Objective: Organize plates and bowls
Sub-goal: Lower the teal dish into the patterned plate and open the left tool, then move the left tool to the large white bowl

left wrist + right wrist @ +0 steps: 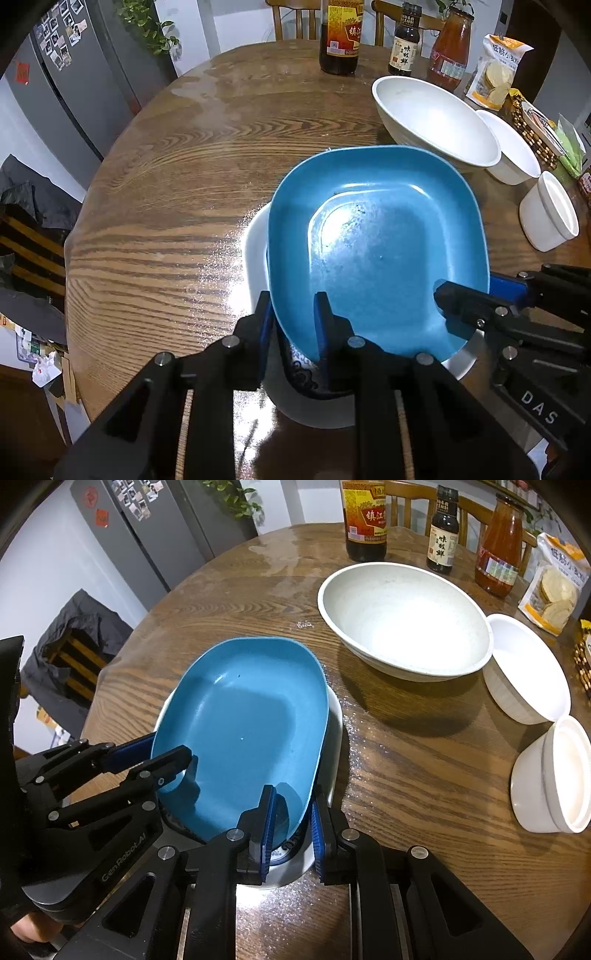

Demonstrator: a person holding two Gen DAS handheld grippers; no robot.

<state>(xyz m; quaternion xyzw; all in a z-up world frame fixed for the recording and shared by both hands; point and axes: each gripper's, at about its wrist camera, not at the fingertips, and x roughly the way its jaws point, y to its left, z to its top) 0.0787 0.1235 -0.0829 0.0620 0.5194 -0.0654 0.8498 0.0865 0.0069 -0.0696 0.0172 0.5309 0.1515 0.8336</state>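
A blue square plate point(376, 240) point(240, 731) hangs tilted just over a white plate point(255, 251) point(334, 731) with a blue patterned inside. My left gripper point(291, 317) point(162, 751) is shut on the blue plate's near left rim, one finger inside the plate and one outside. My right gripper point(291, 816) point(469, 290) is shut on the near right rim in the same way. A big white bowl point(436, 122) point(402, 620) stands behind to the right. Beside it are a smaller white bowl point(513, 147) point(528, 668) and a stack of small white bowls point(550, 210) point(554, 775).
All of it sits on a round wooden table point(166, 166). Three sauce bottles point(341, 37) stand along the far edge, with a snack bag point(495, 70) and other packets at the far right. A grey fridge point(74, 92) and a chair with dark clothes are off to the left.
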